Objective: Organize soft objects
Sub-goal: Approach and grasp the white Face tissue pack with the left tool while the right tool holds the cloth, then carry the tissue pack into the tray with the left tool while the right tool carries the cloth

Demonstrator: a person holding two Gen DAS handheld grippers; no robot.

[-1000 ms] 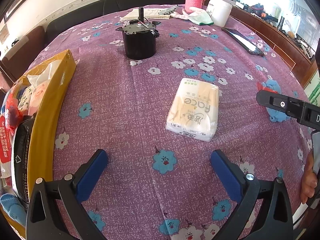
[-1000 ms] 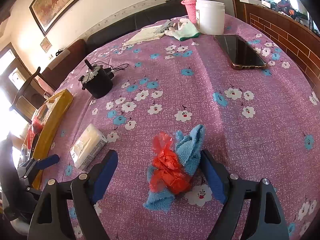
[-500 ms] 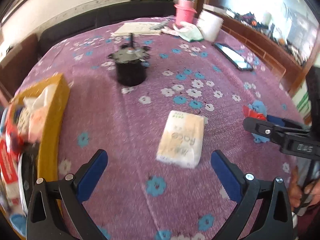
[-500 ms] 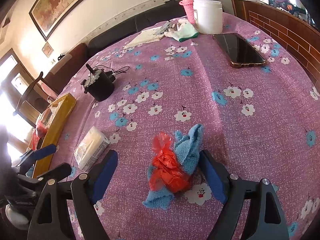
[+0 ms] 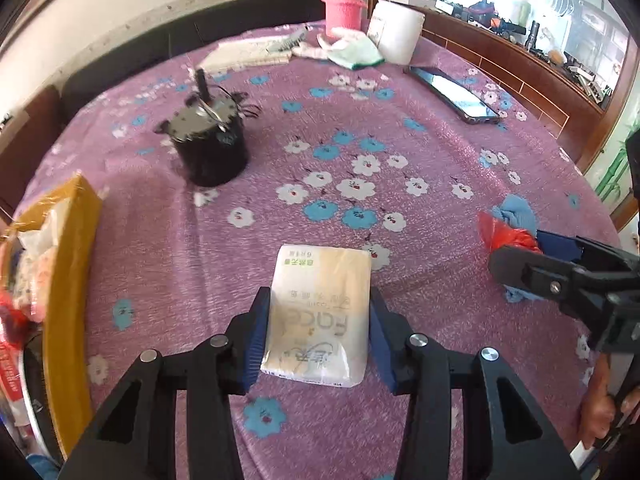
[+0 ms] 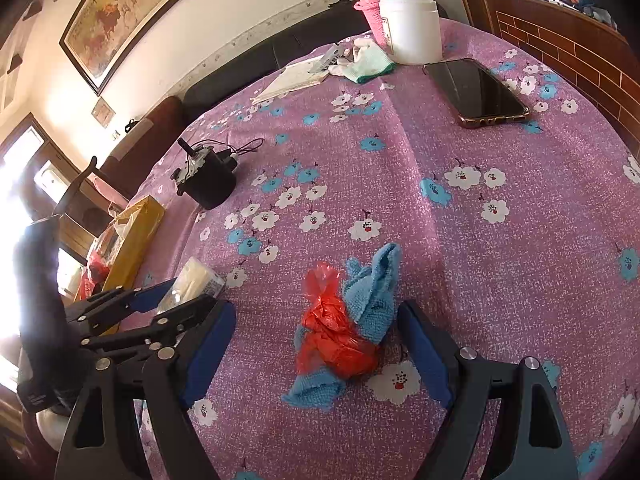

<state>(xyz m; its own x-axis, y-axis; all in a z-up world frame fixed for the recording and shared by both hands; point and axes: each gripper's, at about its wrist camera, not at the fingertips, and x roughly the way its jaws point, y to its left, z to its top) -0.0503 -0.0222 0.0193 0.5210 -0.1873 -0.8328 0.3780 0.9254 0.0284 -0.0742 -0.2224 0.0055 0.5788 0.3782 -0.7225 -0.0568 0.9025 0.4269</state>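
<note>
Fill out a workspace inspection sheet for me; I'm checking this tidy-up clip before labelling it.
Surface: round table under a purple floral cloth.
Job's things: tissue pack lying flat; blue towel bundled with a red plastic bag; yellow box at the left edge, already holding soft packets.
Clutter: black motor, phone, white tub, pink bottle, glove, papers.
Grippers: left gripper closing, pads at the pack's sides; right gripper open, straddling the bundle.
Cables: thin wires at the motor.
Surroundings: dark sofa, framed painting, wooden cabinet.
</note>
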